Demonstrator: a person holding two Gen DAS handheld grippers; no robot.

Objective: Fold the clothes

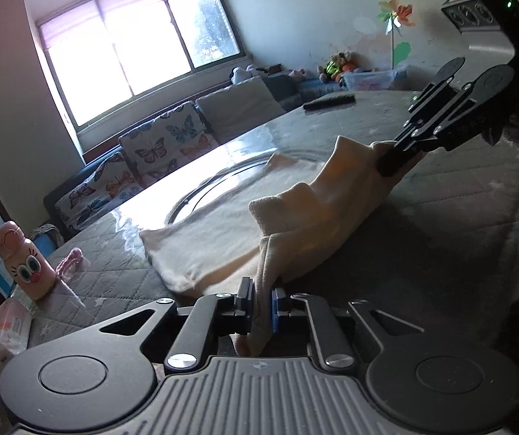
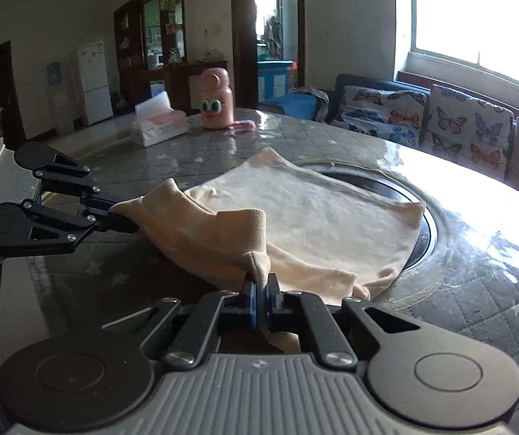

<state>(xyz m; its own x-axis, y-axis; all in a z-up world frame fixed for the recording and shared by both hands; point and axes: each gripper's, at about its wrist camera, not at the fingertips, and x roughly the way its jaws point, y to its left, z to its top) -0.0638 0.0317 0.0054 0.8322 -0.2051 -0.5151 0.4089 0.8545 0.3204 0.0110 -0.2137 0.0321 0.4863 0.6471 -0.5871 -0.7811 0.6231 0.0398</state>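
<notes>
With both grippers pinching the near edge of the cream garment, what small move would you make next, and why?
Probably carry both corners forward over the flat part. The left gripper and right gripper each clamp the lifted near edge of the cream garment, whose far half lies spread on the table.

Left wrist view: sits low behind the left gripper (image 1: 261, 301), close over the tabletop (image 1: 440, 224), facing the window (image 1: 139, 47) and sofa (image 1: 143, 159). Right wrist view: low behind the right gripper (image 2: 261, 299), facing the cabinet (image 2: 157, 36) and doorway (image 2: 274, 25). Both views share the cloth (image 1: 223, 224) (image 2: 310, 210) and pink bottle (image 1: 23, 257) (image 2: 215, 99). Each sees the other gripper from the side.
</notes>
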